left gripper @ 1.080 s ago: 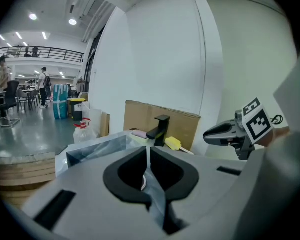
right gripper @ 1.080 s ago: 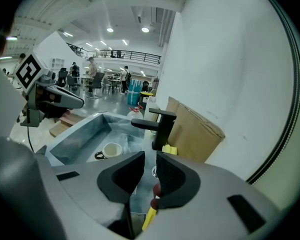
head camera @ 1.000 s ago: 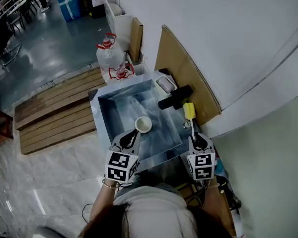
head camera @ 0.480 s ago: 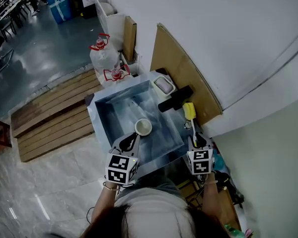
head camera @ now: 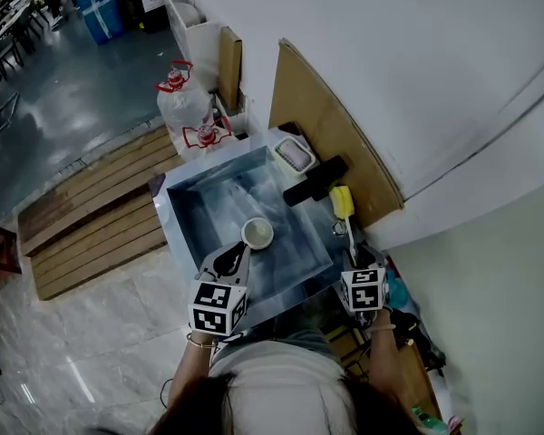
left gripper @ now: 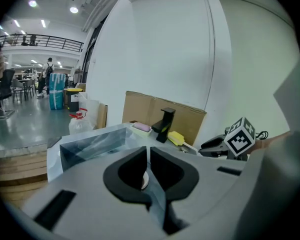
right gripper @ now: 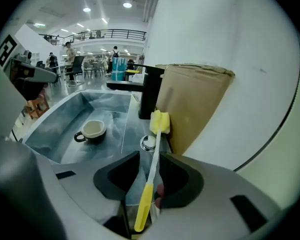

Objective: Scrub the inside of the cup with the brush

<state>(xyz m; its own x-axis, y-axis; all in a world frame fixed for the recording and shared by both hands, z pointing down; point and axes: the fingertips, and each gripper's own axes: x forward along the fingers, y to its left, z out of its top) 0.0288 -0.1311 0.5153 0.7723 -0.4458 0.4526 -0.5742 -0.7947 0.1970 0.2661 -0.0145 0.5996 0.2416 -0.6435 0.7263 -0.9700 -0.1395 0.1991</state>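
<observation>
Right gripper view: my right hand-held gripper [right gripper: 149, 160] is opening, brush [right gripper: 151, 176] loose between its jaws, cup [right gripper: 93, 129] ahead-left in the sink [right gripper: 55, 134], so it's the pickup step, I reckon; next, close firmly on it.

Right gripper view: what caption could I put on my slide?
The right gripper's jaws are opening with the brush between them; the cup sits in the sink beyond.
</observation>
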